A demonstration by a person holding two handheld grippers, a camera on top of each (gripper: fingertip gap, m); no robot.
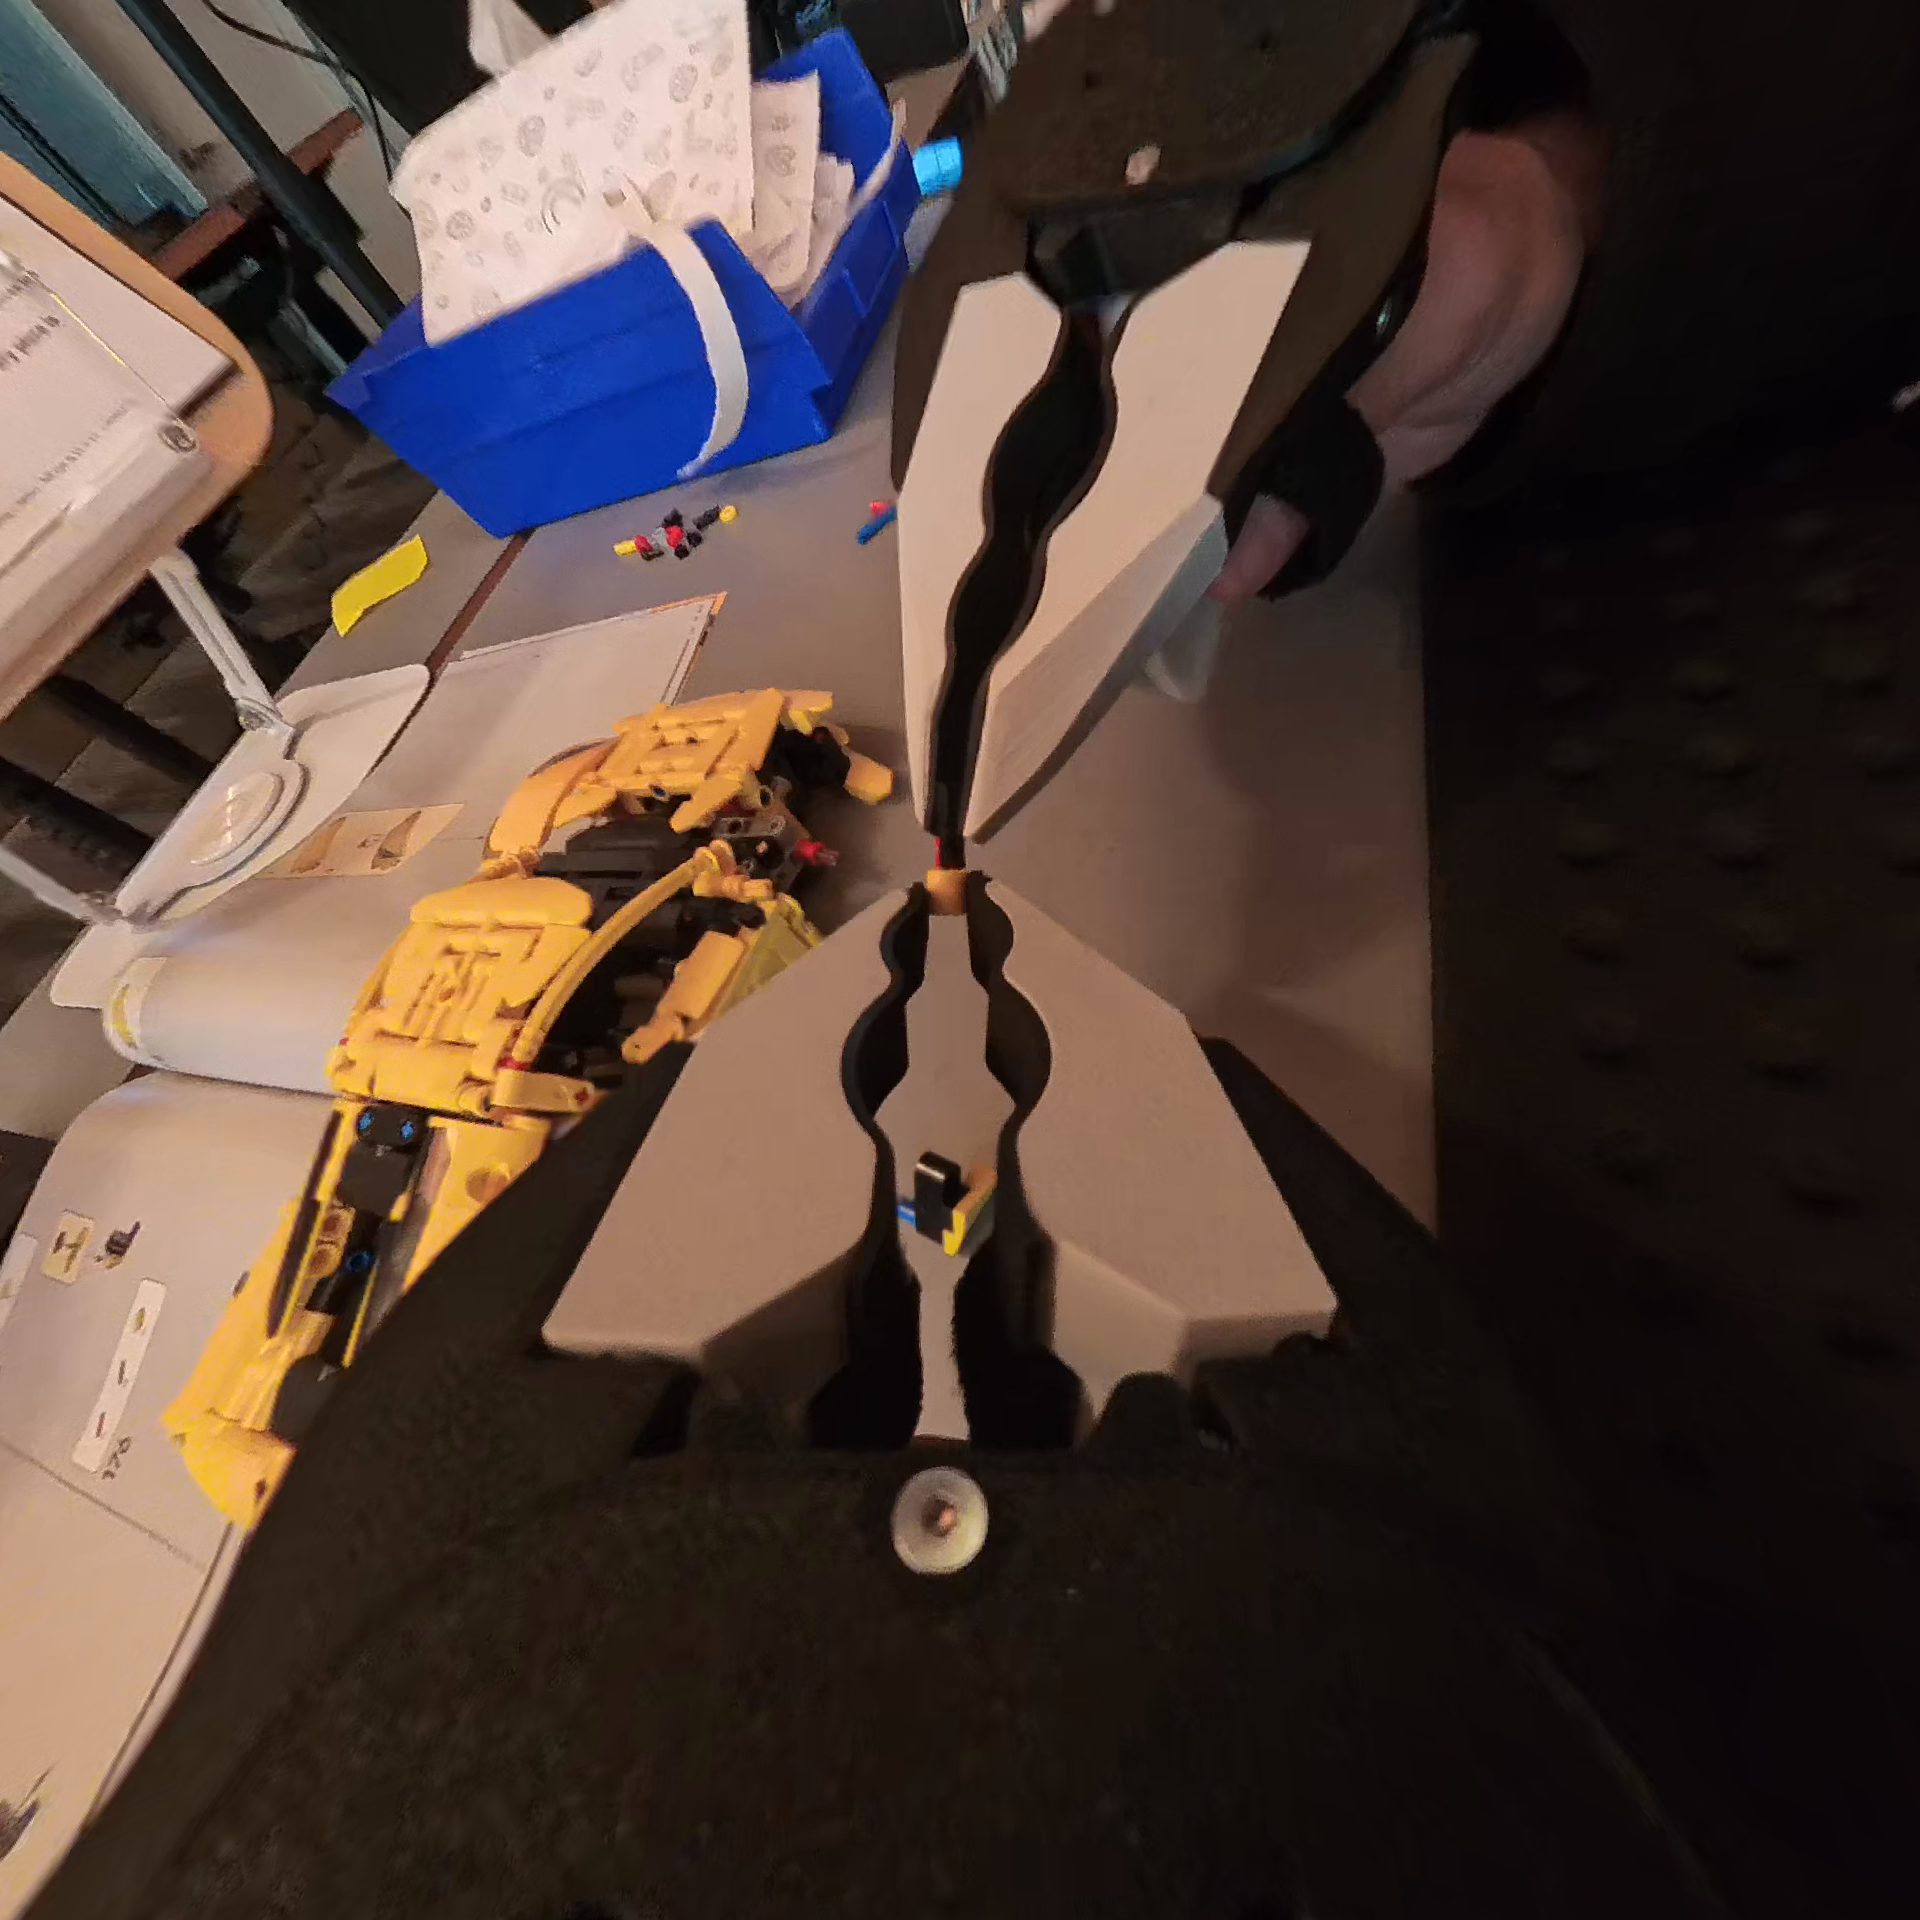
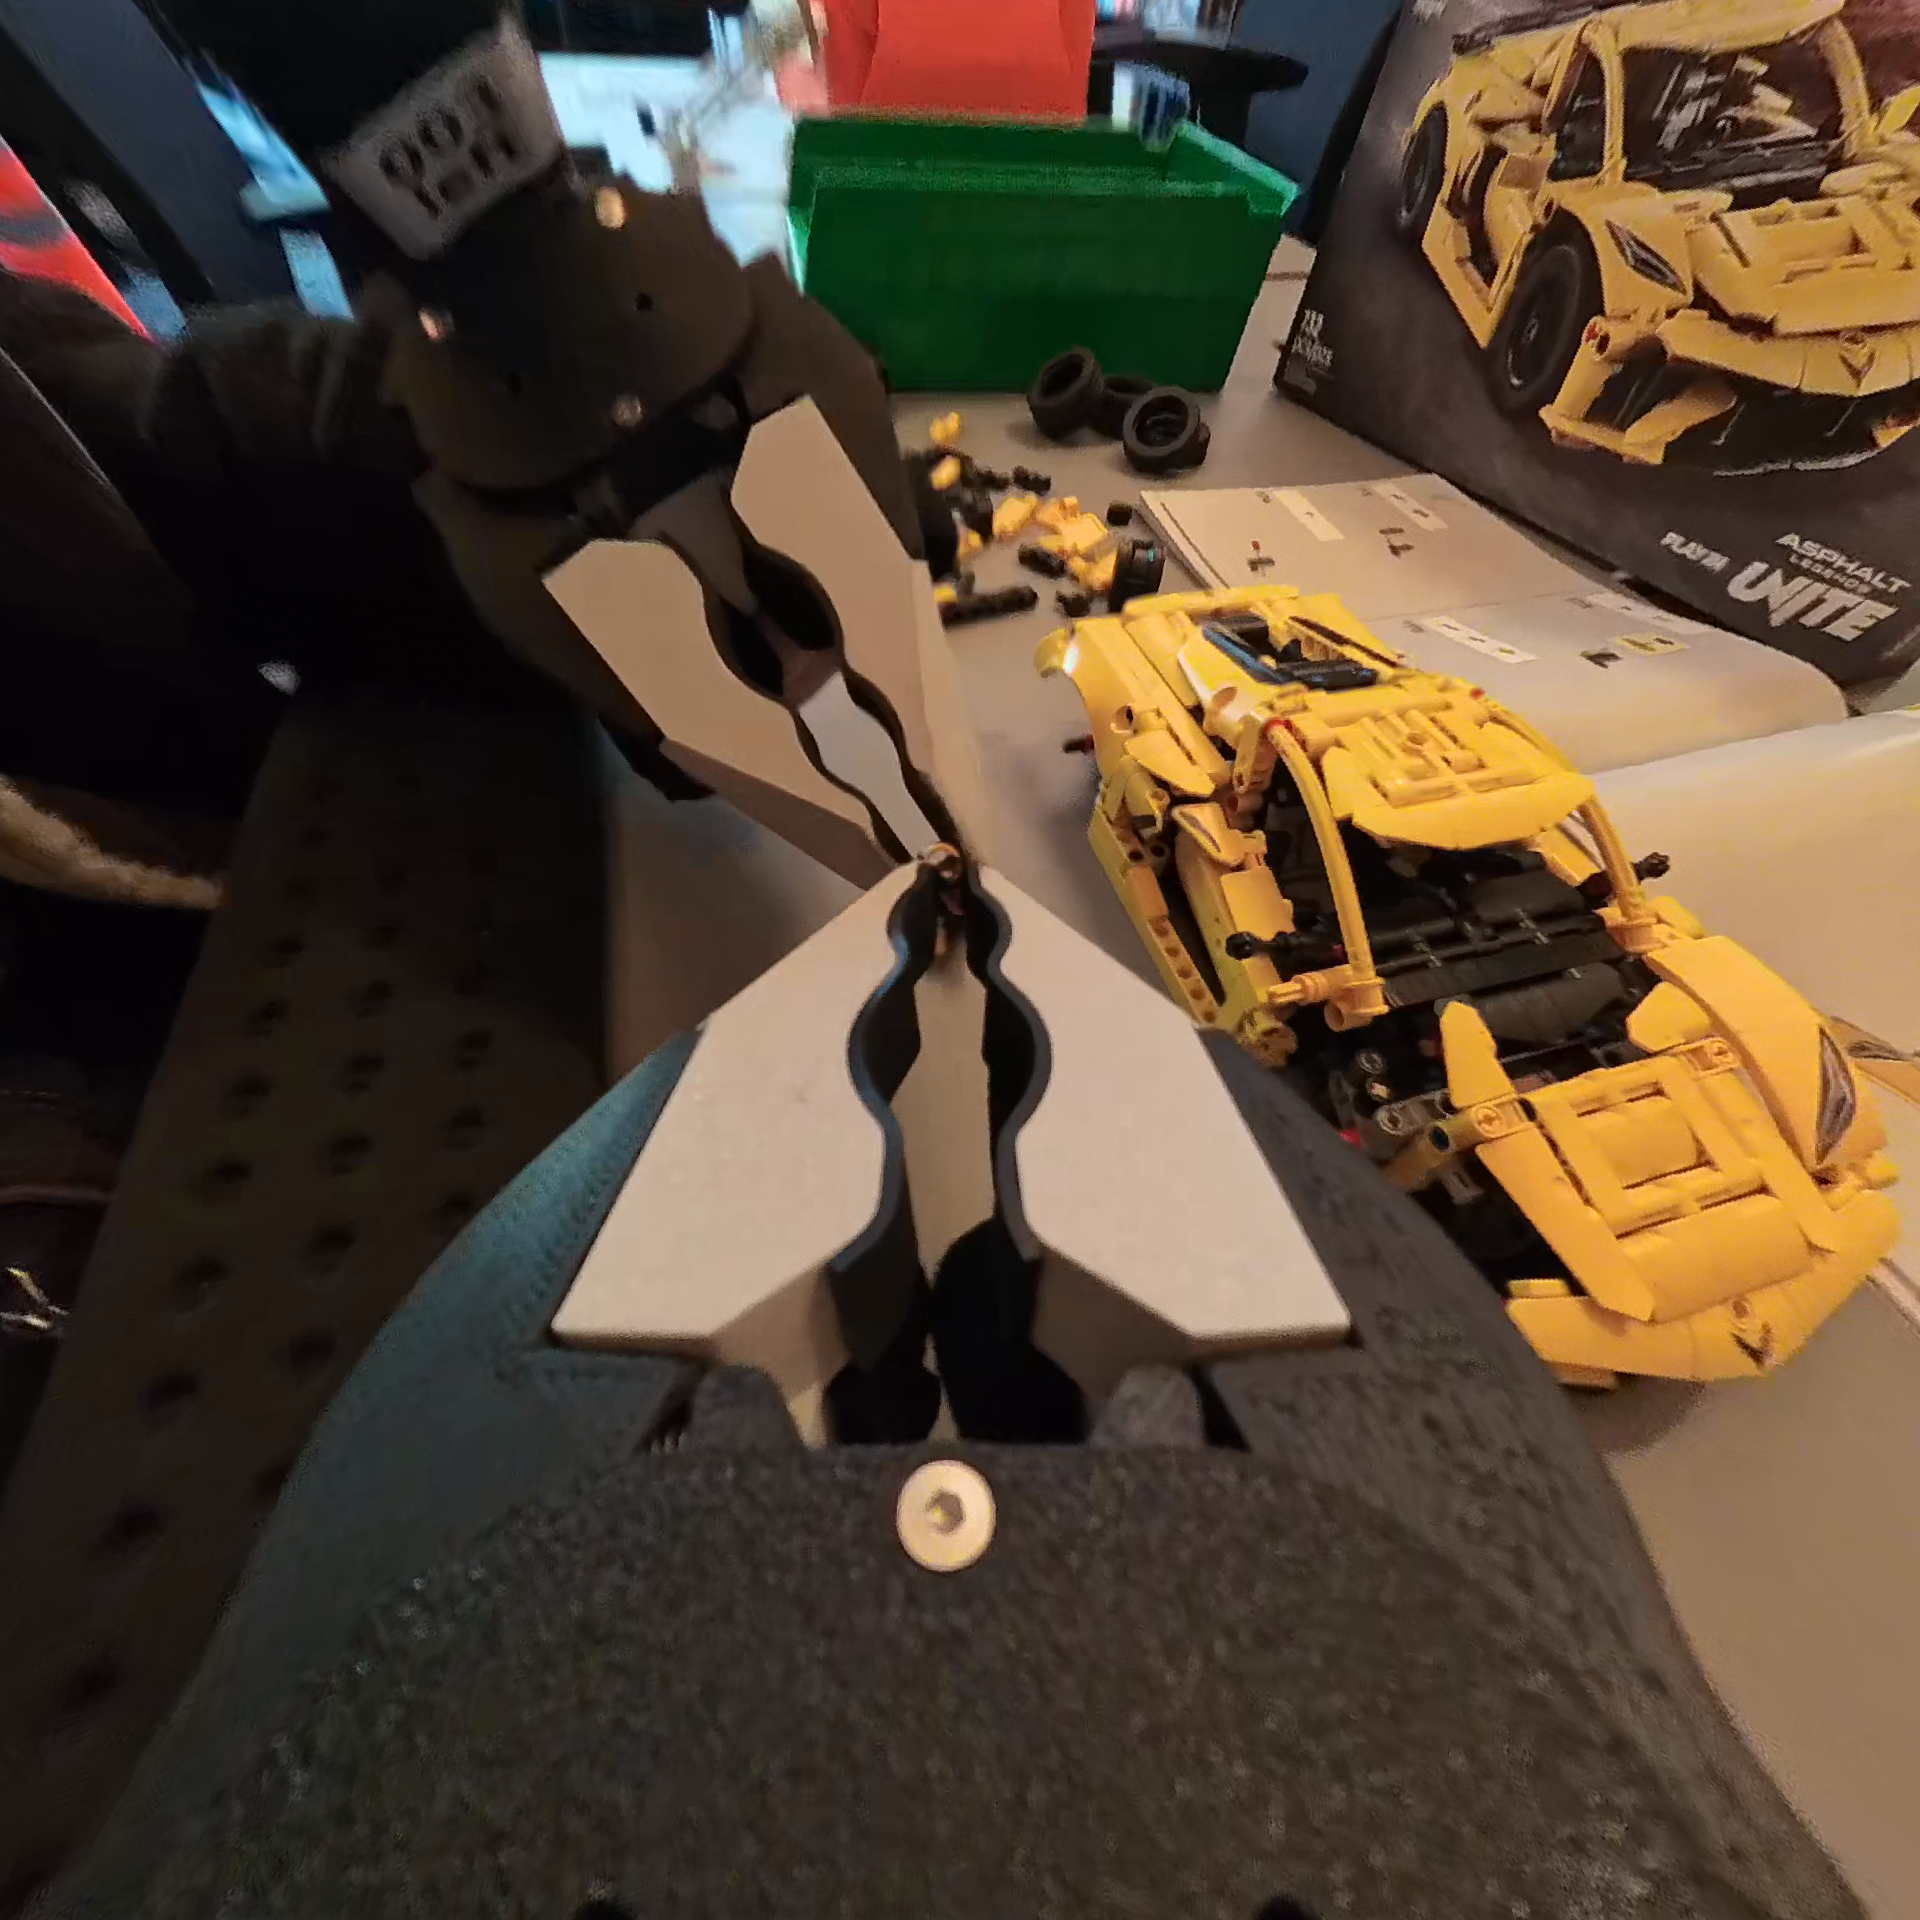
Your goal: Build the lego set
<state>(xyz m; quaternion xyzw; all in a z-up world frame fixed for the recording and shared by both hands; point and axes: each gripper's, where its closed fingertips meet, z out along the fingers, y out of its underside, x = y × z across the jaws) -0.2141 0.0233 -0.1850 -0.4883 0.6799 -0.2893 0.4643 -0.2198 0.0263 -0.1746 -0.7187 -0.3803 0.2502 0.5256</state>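
Left gripper [image 1: 943, 896] fingers pinch a small yellow piece [image 1: 943, 891]; right gripper [image 2: 943, 873], tip to tip at twelve o'clock, pinches its red pin [image 1: 941, 854]. Yellow lego car [image 2: 1455, 966] lies on the table [image 1: 1195, 883] at ten o'clock from the left gripper.

Yellow-and-black car [image 2: 1455, 935], blue bin [image 1: 623, 364], green bin [image 2: 1029, 249]

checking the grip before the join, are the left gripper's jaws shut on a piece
Shut: the left gripper pinches a small yellow piece at its jaw tips, meeting the right gripper.

blurred blue bin [image 1: 623, 384], car's nose [image 1: 223, 1455] cut off
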